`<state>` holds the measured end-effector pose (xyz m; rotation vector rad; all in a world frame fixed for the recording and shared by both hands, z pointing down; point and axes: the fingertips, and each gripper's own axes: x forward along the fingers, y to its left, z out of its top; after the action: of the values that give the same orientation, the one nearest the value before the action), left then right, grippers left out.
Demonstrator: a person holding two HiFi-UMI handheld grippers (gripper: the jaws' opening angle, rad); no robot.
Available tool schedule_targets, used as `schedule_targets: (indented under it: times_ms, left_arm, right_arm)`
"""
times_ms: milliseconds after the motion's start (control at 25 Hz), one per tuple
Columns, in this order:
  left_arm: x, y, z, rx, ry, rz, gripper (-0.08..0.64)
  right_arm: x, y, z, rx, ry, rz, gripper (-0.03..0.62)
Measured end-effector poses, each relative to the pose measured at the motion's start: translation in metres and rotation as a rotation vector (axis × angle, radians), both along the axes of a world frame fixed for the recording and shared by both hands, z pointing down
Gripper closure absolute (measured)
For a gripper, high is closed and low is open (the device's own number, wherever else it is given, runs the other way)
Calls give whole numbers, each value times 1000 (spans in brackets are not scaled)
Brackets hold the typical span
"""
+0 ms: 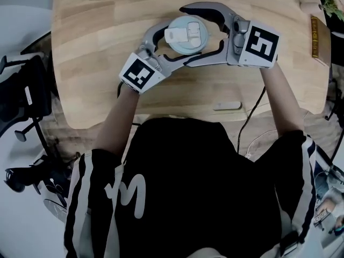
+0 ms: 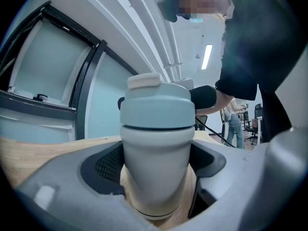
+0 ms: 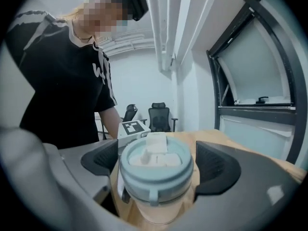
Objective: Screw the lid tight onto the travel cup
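Your left gripper (image 2: pixel 158 163) is squeezing the travel cup (image 2: pixel 156 182) below its lid (image 2: pixel 156 107). Only that view is showing this grip. In the head view's upper centre on the table (image 1: pixel 91 52), your right gripper (image 3: pixel 156 163) is pinching the lid's rim with its 2 jaws.

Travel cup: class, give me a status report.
Left gripper shut on cup. Right gripper shut on lid; lid seated, tightness unclear. Nothing in the way.
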<state>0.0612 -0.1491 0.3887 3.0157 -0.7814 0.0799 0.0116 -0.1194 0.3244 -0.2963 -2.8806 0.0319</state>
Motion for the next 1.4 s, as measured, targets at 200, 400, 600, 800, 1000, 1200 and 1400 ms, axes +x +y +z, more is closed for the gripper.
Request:
schedule_targets:
  times_ms: [200, 400, 600, 800, 1000, 1200, 1400]
  left_arm:
    - [-1, -1, 1, -4, -3, -8, 146]
    - [-1, -1, 0, -6, 3, -10, 146]
    - [-2, -1, 0, -2, -4, -6, 146]
    - [-2, -1, 0, -5, -3, -2, 146]
    - [-2, -1, 1, -8, -8, 1, 146]
    - [-3, -2, 0, -9, -8, -1, 146]
    - [-3, -1, 3, -18, 0, -4, 146]
  right_arm:
    - [-11, 5, 7, 41, 58, -101, 109]
    - [-16, 7, 11, 35, 69, -137, 109]
    - [-19, 7, 10, 33, 58, -131, 109]
    - [-19, 4, 10, 29, 44, -80, 109]
    - [-20, 1, 8, 34, 11, -11, 109]
    - [-21, -4, 6, 34, -22, 81, 109]
    - [-19, -7, 6, 34, -49, 160, 110]
